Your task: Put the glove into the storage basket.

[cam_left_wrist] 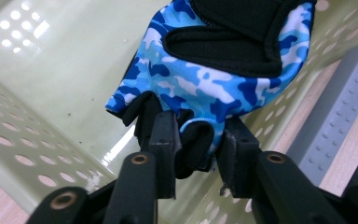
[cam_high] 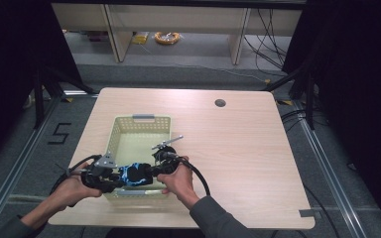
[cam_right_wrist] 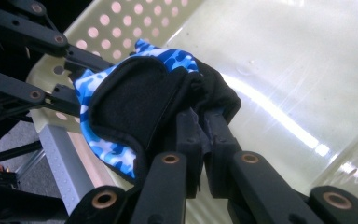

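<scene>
Table of pale wood carries a pale green perforated basket with a grey handle on its far rim and another on its near rim; all places below are given from this basket. Over the basket's near end, above its floor and just inside the near wall, hangs a blue camouflage glove with black panels, stretched between the two grippers. At the basket's near left corner the left gripper reaches in over the rim, a hand behind it outside the wall. In the left gripper view its jaws sit on either side of the glove's black-edged hem, with the fabric bunched between them; whether the pads press on it cannot be told. At the basket's near right corner the right gripper comes in from the opposite side, a hand in a grey sleeve holding it. In the right gripper view its jaws are nearly together, clamped on a thin fold of the glove's black fabric, above the basket's shiny floor.
</scene>
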`<control>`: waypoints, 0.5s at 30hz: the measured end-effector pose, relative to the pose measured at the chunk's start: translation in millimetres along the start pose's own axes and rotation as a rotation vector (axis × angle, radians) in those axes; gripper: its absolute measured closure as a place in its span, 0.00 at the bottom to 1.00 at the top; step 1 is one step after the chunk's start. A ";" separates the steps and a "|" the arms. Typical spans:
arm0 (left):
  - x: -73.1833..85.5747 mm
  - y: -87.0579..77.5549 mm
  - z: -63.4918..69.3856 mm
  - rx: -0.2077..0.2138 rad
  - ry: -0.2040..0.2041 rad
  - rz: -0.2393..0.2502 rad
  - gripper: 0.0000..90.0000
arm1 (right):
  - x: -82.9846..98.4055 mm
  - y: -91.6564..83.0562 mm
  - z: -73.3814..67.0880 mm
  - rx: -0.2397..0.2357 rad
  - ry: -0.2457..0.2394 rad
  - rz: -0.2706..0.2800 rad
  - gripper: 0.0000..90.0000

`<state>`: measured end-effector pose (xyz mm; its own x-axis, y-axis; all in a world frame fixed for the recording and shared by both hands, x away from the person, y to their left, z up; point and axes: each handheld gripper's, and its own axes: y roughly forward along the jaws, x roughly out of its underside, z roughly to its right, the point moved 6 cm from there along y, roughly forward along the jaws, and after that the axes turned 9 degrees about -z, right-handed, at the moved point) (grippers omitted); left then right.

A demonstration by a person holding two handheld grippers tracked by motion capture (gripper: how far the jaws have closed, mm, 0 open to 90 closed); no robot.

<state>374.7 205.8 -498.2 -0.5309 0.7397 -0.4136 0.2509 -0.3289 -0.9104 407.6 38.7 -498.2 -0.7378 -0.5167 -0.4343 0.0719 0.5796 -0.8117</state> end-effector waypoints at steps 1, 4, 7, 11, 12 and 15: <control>0.3 -0.1 -0.4 -0.011 0.003 -0.010 0.75 | -0.5 0.2 0.0 0.005 -0.004 0.002 0.96; -0.8 -3.7 -1.0 -0.003 0.011 -0.046 0.69 | -0.2 0.8 -1.1 0.017 0.001 -0.021 0.96; -2.8 -8.2 -1.5 -0.016 0.031 -0.040 0.66 | -1.5 1.5 0.1 0.021 -0.013 -0.013 0.96; -3.1 -16.2 -1.8 -0.008 0.012 -0.043 0.56 | -0.3 1.2 0.6 0.026 0.007 -0.030 0.96; -2.5 -18.5 -2.2 -0.009 0.018 -0.042 0.56 | 0.0 1.2 0.4 0.026 0.010 -0.032 0.96; -1.6 -23.2 -2.2 -0.003 0.007 -0.040 0.52 | -0.8 0.4 1.2 0.029 -0.004 -0.023 0.96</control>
<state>371.5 213.5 -476.5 -0.5347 0.7566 -0.3764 0.2318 -0.2970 -0.9263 409.0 38.6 -498.6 -0.7366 -0.5324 -0.4170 0.0743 0.5492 -0.8324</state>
